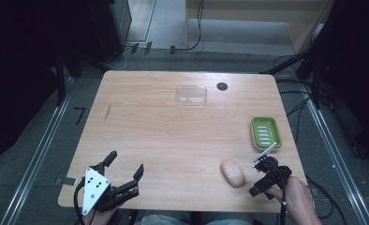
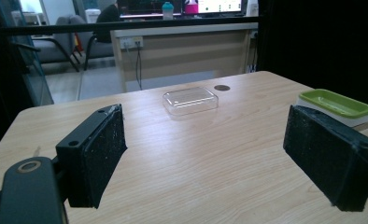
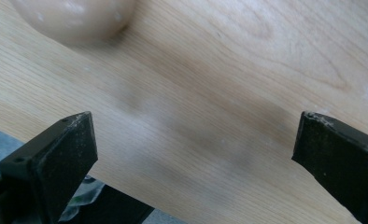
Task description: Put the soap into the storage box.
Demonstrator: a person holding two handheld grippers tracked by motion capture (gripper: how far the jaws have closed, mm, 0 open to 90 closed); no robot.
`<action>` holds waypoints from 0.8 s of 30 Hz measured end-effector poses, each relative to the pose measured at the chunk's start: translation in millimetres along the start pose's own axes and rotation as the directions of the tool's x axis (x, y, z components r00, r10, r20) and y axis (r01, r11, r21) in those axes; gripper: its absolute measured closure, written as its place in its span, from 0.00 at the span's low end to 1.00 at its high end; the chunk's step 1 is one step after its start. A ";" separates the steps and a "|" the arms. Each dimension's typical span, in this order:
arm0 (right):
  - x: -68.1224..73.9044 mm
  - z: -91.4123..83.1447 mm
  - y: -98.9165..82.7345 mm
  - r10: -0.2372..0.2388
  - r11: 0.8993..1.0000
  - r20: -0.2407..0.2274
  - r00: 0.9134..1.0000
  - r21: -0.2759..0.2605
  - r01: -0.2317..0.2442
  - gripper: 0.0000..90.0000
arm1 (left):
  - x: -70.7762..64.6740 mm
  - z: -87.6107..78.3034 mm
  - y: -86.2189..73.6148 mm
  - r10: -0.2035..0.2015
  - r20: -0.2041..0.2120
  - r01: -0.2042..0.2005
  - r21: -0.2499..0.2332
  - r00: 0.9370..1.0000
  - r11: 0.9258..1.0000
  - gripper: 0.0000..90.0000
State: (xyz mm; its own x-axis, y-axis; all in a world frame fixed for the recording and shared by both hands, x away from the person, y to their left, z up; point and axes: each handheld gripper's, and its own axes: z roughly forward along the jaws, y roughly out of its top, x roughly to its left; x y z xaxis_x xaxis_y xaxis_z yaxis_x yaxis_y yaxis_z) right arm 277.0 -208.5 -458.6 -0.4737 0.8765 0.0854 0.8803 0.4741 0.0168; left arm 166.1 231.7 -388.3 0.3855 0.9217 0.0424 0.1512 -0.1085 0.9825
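A peach oval soap bar lies near the table's front right, and its blurred end appears at the top left of the right gripper view. My right gripper hovers just right of the bar, tilted down at bare wood. Its jaws stand wide open with nothing between them. A green soap dish on a white base sits behind it near the right edge. My left gripper rests open at the front left corner, facing the far side. A clear plastic box lies at the back centre.
A dark round grommet sits beside the clear box. The green dish shows at the right of the left gripper view. The table's front edge lies just below the right jaws. Cables and dark stands ring the table.
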 end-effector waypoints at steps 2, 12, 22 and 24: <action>0.5 -0.8 0.7 -0.003 1.000 0.002 1.000 -0.005 0.003 0.00 | -1.1 2.2 0.6 0.006 0.014 -0.006 -0.002 1.000 1.000 0.15; 11.6 -9.8 11.7 -0.007 1.000 -0.017 1.000 -0.023 0.007 0.00 | -4.1 14.2 2.1 0.011 0.049 -0.012 0.010 0.999 1.000 0.15; 25.9 -14.8 28.4 -0.028 0.999 -0.023 0.999 -0.031 0.028 0.00 | -5.0 15.7 2.3 0.018 0.057 -0.019 0.014 0.998 1.000 0.15; 28.8 -15.1 32.8 -0.038 0.999 -0.024 0.999 -0.037 0.037 0.00 | -4.9 15.5 2.4 0.017 0.055 -0.018 0.014 0.998 1.000 0.15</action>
State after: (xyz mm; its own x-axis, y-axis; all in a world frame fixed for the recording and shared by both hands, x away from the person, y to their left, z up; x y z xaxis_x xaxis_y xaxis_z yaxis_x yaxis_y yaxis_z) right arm 292.6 -169.0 -440.5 -0.5057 0.8559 0.1082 0.8627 0.5026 0.0567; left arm 178.6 221.1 -389.0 0.4372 0.8980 0.0495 0.1573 -0.1306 0.9789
